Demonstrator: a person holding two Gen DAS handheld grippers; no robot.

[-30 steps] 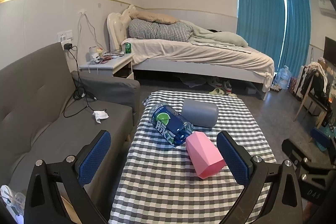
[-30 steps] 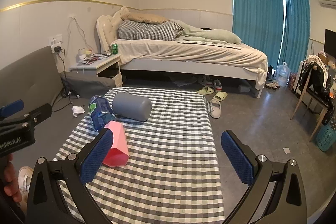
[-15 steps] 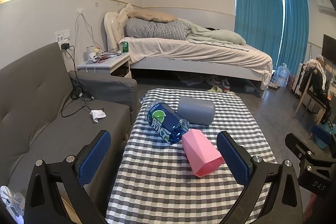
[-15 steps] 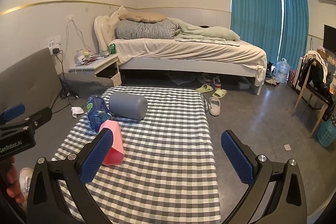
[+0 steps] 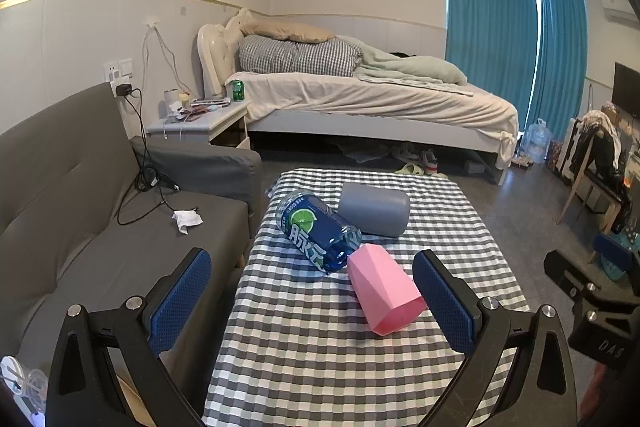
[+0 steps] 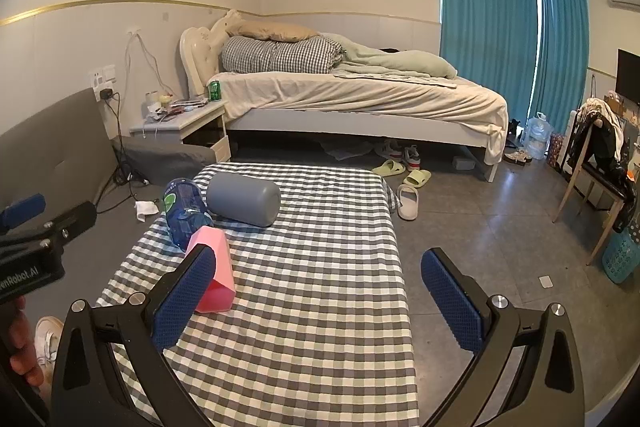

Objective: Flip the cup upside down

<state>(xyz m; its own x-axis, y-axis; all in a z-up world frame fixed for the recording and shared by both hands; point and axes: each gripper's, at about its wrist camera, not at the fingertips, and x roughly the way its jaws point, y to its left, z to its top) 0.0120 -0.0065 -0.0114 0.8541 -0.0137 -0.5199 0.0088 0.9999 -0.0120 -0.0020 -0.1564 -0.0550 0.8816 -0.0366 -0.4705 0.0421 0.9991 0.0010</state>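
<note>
Pink cup (image 5: 383, 293) lay on its side mid-counter (image 5: 320, 367), touching the bottle (image 5: 316, 229). Over the last second the left gripper (image 5: 312, 301) crept closer, spread wide and empty; right gripper (image 6: 316, 301) too, so no grab yet.

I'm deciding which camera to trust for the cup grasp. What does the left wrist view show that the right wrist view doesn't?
Only the left wrist view shows the whole pink cup unobstructed, on its side between the open left gripper fingers, plus the sofa seat.

Only the right wrist view shows the slippers on the floor, and the right gripper, open, whose left finger partly covers the cup.

Both show the checkered table, the blue bottle and the grey cup lying down, and the bed.
</note>
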